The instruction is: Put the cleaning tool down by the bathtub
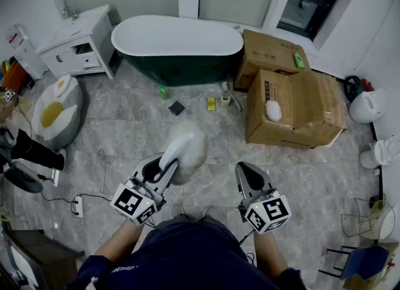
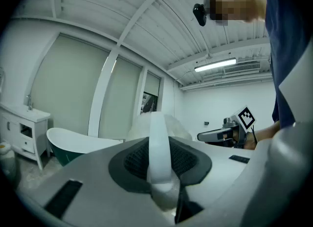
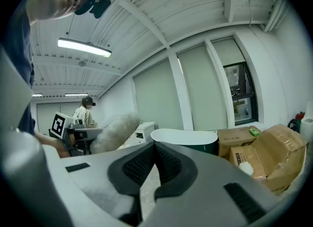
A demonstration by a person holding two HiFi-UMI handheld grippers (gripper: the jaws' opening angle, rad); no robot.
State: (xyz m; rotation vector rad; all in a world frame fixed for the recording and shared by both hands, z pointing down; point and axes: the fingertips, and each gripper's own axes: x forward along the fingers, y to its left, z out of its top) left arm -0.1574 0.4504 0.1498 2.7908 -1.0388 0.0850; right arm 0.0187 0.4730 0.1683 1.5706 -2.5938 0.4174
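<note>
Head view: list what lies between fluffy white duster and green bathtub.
Head view: between duster and bathtub, grey tiles with a small green bottle, a dark square pad, a yellow object.

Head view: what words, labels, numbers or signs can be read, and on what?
No text can be read.
Boxes: dark print, too small to read.
Shirt: pale lettering on the sleeve, too blurred to read.
Marker cubes: square patterns only, no words.

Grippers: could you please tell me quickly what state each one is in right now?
Left gripper: closed on the handle of the cleaning tool.
Right gripper: closed, holding nothing.
</note>
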